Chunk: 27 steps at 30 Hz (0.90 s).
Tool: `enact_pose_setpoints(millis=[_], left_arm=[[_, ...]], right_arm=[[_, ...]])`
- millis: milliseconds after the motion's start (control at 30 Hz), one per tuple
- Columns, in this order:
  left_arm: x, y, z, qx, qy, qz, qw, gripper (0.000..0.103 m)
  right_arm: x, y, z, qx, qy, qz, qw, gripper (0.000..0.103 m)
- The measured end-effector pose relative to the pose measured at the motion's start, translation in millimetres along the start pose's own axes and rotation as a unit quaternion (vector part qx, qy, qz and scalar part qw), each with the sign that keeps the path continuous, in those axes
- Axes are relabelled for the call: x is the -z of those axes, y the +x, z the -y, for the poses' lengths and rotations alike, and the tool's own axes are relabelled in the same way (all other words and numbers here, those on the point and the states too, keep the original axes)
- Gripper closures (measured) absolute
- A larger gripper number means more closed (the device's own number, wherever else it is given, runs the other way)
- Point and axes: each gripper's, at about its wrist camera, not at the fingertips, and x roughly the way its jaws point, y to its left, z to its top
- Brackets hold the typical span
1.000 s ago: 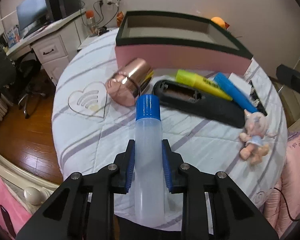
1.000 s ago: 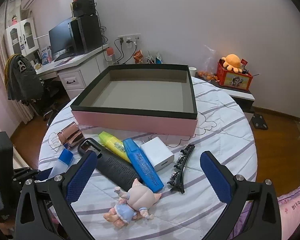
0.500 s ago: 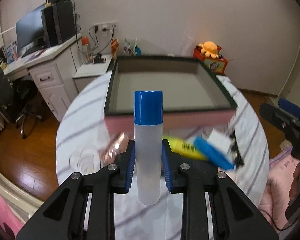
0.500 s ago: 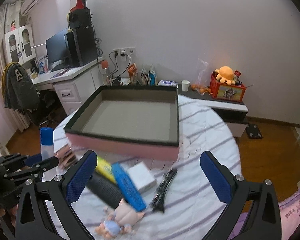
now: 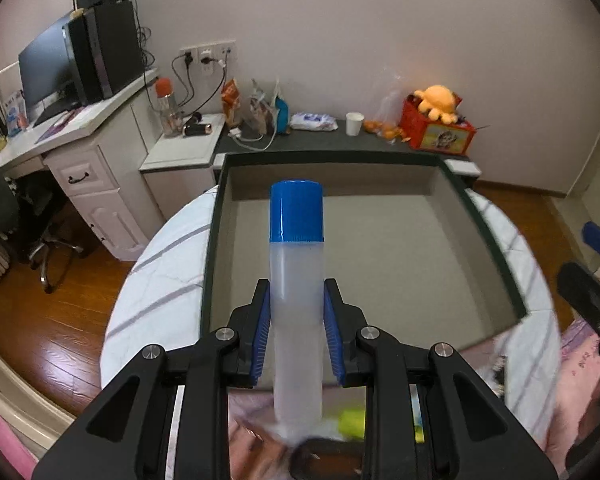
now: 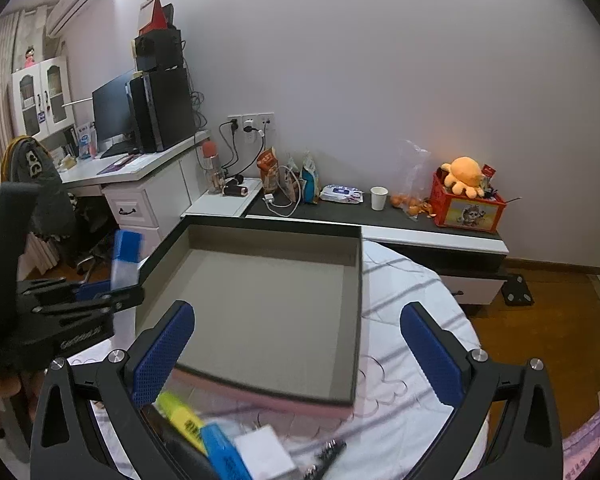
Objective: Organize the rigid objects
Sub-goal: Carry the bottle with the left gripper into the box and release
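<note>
One translucent plastic tube with a blue cap point(image 5: 297, 280) is pinched upright in the left tool point(image 5: 297, 316), poised over the near part of the empty grey-lined, dark-rimmed box point(image 5: 380, 248). From the right wrist, the right tool point(image 6: 296, 344) is spread, holding nothing; blurred markers point(image 6: 188, 424), probably highlighters, lie on the bench below.

Bottle point(image 5: 296, 280) w/ blue cap, translucent white body, clamped in my left tool point(image 5: 296, 346) by its lower body, cap end pointing away from me, held up above the box point(image 5: 380, 264). Box: big, shallow, square, dark green rim, grey inside, pink outer wall, sits on the desk. At its near wall lie a yellow highlighter point(image 6: 180, 416) and blue highlighter point(image 6: 224, 456) side by side, white block point(image 6: 264, 454) just right of them, dark hair clip point(image 6: 324, 456) further right.
</note>
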Motion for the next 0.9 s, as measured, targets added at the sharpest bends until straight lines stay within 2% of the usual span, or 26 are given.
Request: enact_pose_setpoints(millis=[233,467,700,767,833,900], left_arm=[[-7.1,37.0,-13.9,-0.014,-0.011,-0.026,0.9995,0.078],[0.1,66.5,-18.4,-0.055,0.004,-0.064,0.9964,0.078],[2.4,66.6,-12.6,-0.077,0.016,-0.058,0.9952,0.076],[2.7,64.6,-12.0,-0.067,0.012,-0.057,0.9961,0.067],[6.0,60.4,-8.4,-0.043,0.011,-0.058,0.9974,0.049],[9.3,56.3,-2.6,-0.049,0.021,-0.053,0.9972,0.044]], right_arm=[[0.1,32.3,-2.4,-0.012,-0.008,-0.020,1.000,0.000],[3.5,49.6,-7.1,-0.025,-0.016,-0.034,0.999,0.000],[4.3,58.3,-8.4,-0.029,-0.016,-0.043,0.999,0.000],[5.0,58.9,-9.3,-0.027,-0.017,-0.046,0.998,0.000],[5.8,57.0,-9.0,-0.027,-0.016,-0.046,0.998,0.000],[6.4,54.0,-8.6,-0.025,-0.016,-0.046,0.999,0.000]])
